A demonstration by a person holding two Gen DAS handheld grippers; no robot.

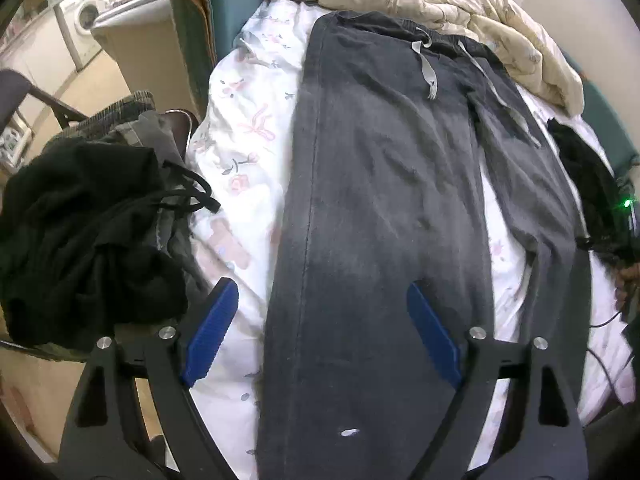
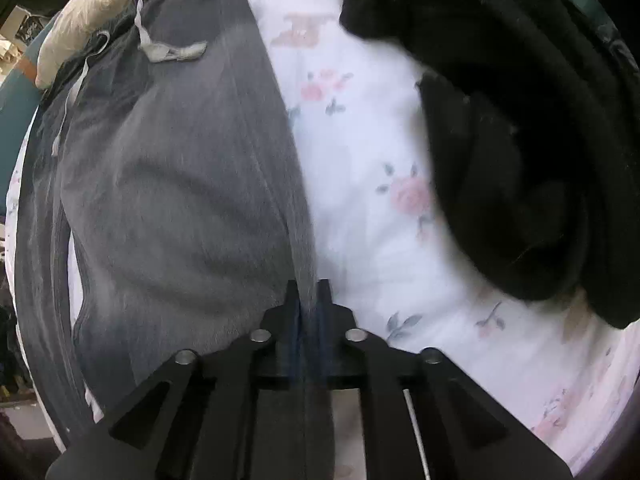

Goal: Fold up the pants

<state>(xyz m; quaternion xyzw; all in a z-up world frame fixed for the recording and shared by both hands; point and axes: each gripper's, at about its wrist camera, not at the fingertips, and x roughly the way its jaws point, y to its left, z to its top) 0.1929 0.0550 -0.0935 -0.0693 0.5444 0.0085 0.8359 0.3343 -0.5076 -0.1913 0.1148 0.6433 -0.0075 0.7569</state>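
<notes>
While the dark grey pants (image 1: 384,208) lie spread lengthwise down the middle of the bed, waistband toward its far end, no brand, label or readable writing shows on anything in either view. The pants are a soft, faded knit with a raised side seam and pale flat drawstrings (image 1: 430,66) trailing from the gathered waistband; a small white fleck marks the near leg. Under them is a white bed sheet (image 1: 240,128) printed with pink roses and ribbons, rumpled. A cream quilted duvet (image 1: 460,4) is bunched at the far end of the bed.

The left gripper (image 1: 322,332) hovers over the near leg, its ribbed blue pads (image 1: 210,332) wide apart with nothing between them. The right gripper (image 2: 309,296) has its jaws drawn nearly together, clamped on the outer edge of the pants where the cloth meets the sheet (the picture is blurred there).

Only the left view shows a heap of black and plaid clothes (image 1: 88,232) off the bed's left edge, and a washing machine (image 1: 82,18) beyond. The right view alone shows a bulky black fleecy garment (image 2: 520,152) along the right edge.
</notes>
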